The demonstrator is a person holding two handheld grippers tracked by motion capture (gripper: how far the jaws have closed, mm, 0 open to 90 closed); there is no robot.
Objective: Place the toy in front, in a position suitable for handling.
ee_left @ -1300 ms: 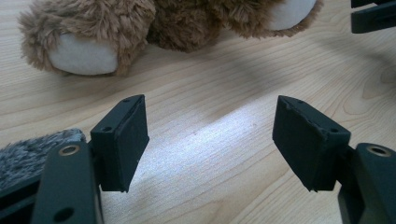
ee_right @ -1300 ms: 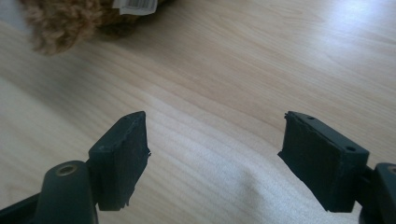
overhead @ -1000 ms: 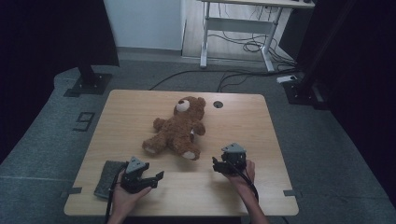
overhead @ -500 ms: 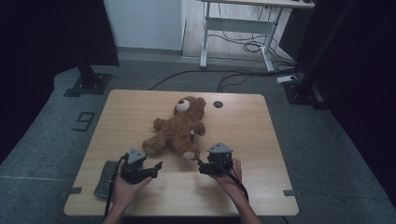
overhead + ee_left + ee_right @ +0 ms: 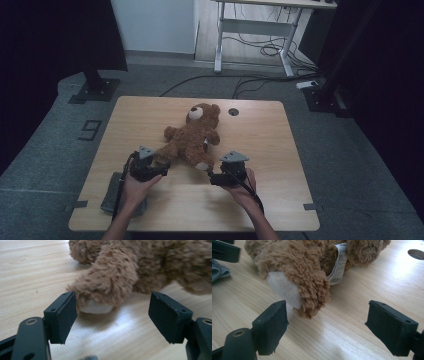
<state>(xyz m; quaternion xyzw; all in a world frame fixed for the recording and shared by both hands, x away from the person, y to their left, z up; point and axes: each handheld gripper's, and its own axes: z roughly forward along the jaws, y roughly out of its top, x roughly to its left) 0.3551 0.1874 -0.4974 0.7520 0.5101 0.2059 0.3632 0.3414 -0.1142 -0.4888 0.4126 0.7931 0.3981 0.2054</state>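
A brown teddy bear (image 5: 192,137) lies on its back in the middle of the wooden table (image 5: 280,200), head toward the far edge. My left gripper (image 5: 162,168) is open at the bear's near-left foot. In the left gripper view that furry leg (image 5: 112,277) reaches in between the jaws, its pale sole against the left pad (image 5: 63,317), and the left gripper (image 5: 112,315) does not press on it. My right gripper (image 5: 211,176) stands open at the other foot. In the right gripper view the white-soled foot (image 5: 297,267) lies just ahead of the right gripper (image 5: 327,325).
A grey cloth (image 5: 117,197) lies at the near-left corner under the left forearm, also seen as the cloth (image 5: 218,268). A round cable hole (image 5: 233,111) sits near the bear's head. A white label (image 5: 338,265) hangs from the bear's side.
The left hand moved away from the person, up to the bear's left foot. The right hand shifted left toward the other foot, then held still.
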